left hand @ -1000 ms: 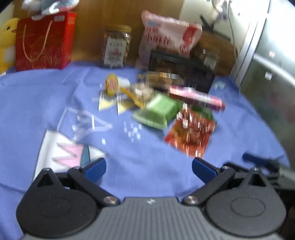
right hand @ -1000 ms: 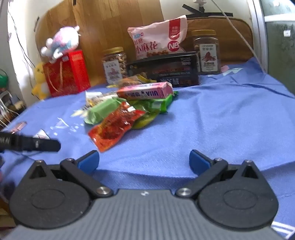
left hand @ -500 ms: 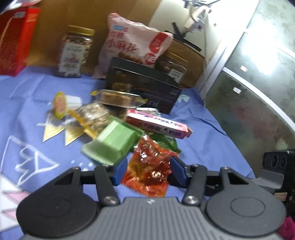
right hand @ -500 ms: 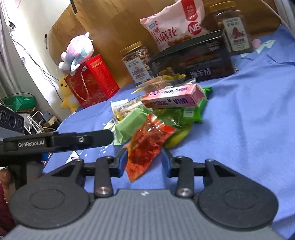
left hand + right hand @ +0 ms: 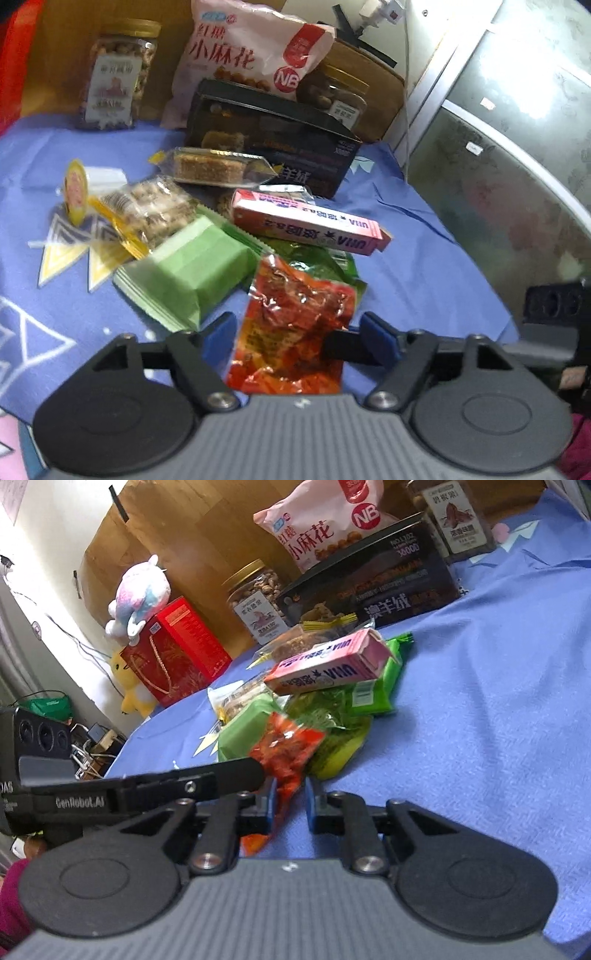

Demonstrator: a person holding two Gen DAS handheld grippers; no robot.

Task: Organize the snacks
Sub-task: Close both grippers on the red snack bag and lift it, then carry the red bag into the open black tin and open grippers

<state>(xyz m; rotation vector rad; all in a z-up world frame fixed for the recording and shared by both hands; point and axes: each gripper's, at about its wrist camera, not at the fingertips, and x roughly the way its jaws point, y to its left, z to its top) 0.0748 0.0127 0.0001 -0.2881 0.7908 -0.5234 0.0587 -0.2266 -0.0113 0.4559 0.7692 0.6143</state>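
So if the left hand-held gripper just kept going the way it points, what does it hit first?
The red snack packet, already between the opening fingers of the left hand-held gripper. Beyond it probably the green crinkled bag, though depth is unclear.

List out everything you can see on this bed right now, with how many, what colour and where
red snack packet: 1, red-orange, nearest edge of the pile, between both grippers' fingers
green wrapped bar: 1, light green, left of the red packet
pink box: 1, pink, on top of the pile
green packets: at least 2, green, under the pink box
clear-wrapped snacks: 2 or so, brown, behind the pile
black box: 1, black, behind the pile
pink bag: 1, pink, behind the black box
nut jars: 2, gold lids, at the back
red gift bag: 1, far left
plush toys: 2, pink and yellow, by the gift bag
blue sheet: 1, under everything
left gripper: jaws opening, astride the packet
right gripper: jaws closing on the packet
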